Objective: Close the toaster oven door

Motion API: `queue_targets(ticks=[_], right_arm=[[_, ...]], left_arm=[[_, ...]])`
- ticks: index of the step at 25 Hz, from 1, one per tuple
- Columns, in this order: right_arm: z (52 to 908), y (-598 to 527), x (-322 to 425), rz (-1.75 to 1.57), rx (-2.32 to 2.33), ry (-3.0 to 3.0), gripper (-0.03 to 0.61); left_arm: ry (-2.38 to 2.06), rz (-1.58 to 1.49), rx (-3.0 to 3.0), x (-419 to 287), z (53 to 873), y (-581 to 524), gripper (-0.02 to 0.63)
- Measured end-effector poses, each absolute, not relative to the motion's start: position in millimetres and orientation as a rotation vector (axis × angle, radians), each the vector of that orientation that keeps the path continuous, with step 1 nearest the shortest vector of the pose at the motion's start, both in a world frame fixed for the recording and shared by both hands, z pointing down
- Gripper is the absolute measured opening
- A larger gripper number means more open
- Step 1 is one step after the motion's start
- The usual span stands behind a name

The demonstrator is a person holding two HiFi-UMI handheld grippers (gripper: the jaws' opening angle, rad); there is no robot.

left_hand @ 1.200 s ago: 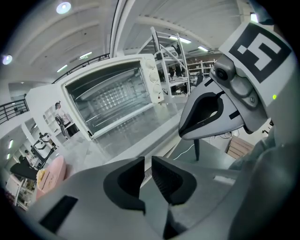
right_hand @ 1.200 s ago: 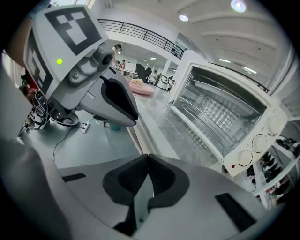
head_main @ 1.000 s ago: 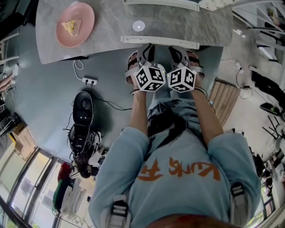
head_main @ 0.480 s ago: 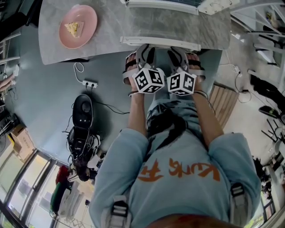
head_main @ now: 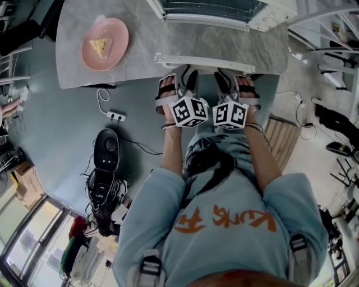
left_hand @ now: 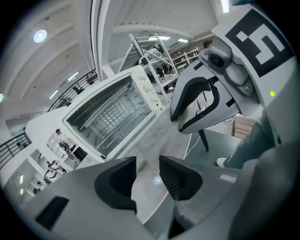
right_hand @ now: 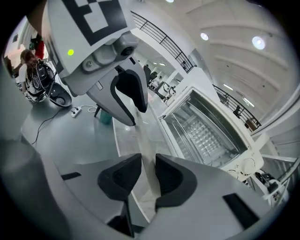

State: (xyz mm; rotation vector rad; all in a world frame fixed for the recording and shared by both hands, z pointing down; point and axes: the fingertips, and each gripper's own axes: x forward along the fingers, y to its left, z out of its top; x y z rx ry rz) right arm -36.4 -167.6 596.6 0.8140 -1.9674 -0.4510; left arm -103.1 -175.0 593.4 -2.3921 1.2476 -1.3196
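Observation:
The white toaster oven [head_main: 224, 8] stands at the table's far edge with its door [head_main: 207, 39] folded down flat towards me. Along the door's near edge runs the white door handle [head_main: 202, 59]. My left gripper [head_main: 184, 72] and right gripper [head_main: 224, 74] sit side by side just at that handle. In the left gripper view the oven cavity [left_hand: 112, 117] lies ahead; the jaws of the left gripper [left_hand: 147, 176] are opening and the pads touch nothing. In the right gripper view the handle [right_hand: 143, 150] runs between the opening jaws of the right gripper [right_hand: 147, 176].
A pink plate [head_main: 105, 44] with a slice of cake rests on the grey marbled table [head_main: 140, 56] at the left. On the floor lie a power strip [head_main: 116, 116] with cables and a black device [head_main: 105, 146]. A wooden slatted piece [head_main: 280, 132] stands at the right.
Both grippers' jaws have spread apart at the handle. The head view has shifted, so more of the oven shows at the top; the grippers stay at the door's near edge.

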Motion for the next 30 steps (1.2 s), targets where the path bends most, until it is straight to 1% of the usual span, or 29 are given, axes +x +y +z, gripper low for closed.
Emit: queue_targets(ticks=[15, 18, 30], right_arm=[[573.7, -180.6, -39.0, -0.499, 0.795, -1.958, 0.106], [565.1, -186.5, -38.6, -0.505, 0.811, -1.963, 0.109], [512.0, -221.9, -37.1, -0.565, 0.899, -1.993, 0.115]], left_arm=[[1.116, -1.315, -2.362, -97.8, 570.5, -180.5, 0.138], [1.076, -1.311, -2.358, -97.1, 564.4, -182.6, 0.156], [1.145, -1.179, -2.267, -95.5, 513.2, -226.6, 0.15]])
